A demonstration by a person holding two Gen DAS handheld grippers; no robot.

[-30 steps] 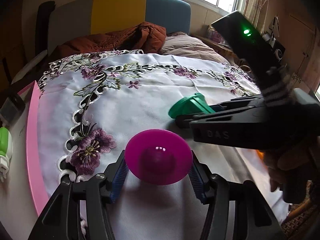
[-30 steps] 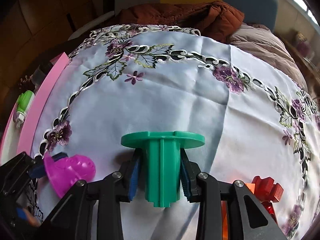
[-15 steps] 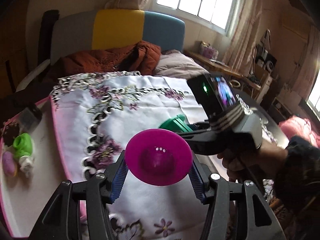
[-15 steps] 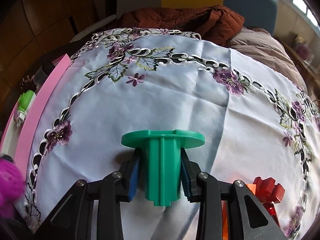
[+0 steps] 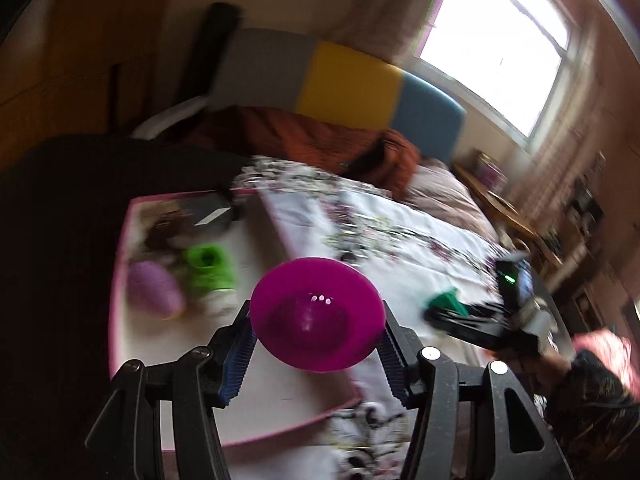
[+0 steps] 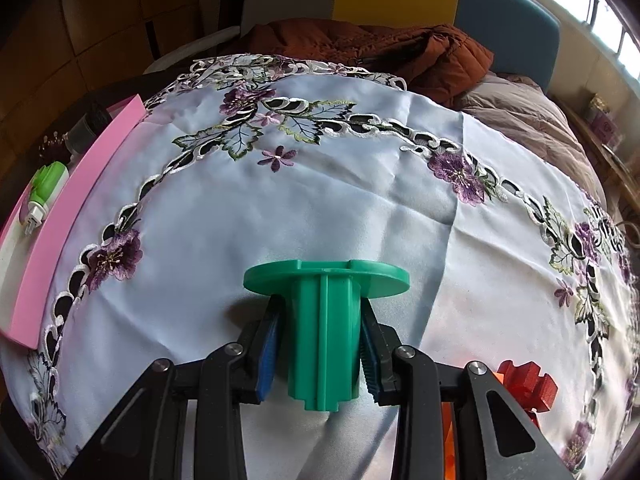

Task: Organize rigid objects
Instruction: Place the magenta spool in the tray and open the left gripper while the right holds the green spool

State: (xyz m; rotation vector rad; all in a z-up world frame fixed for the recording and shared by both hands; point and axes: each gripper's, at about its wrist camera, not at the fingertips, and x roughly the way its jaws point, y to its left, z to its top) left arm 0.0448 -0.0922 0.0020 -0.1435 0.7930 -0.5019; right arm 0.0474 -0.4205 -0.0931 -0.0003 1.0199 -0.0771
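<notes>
An embroidered white tablecloth [image 6: 328,208] covers the surface. A brown jacket [image 6: 372,52] lies before a grey, yellow and blue headboard [image 5: 344,84]

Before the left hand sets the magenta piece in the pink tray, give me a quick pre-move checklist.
1. Left gripper shut on the magenta piece: ok.
2. Pink tray in view beneath the piece: ok.
3. Bare tray floor near the green item and the purple item: ok, though blurred.
4. Right gripper shut on the green piece: ok.
5. Grippers apart from each other: ok.
6. Piece's height above the tray: cannot tell.
</notes>
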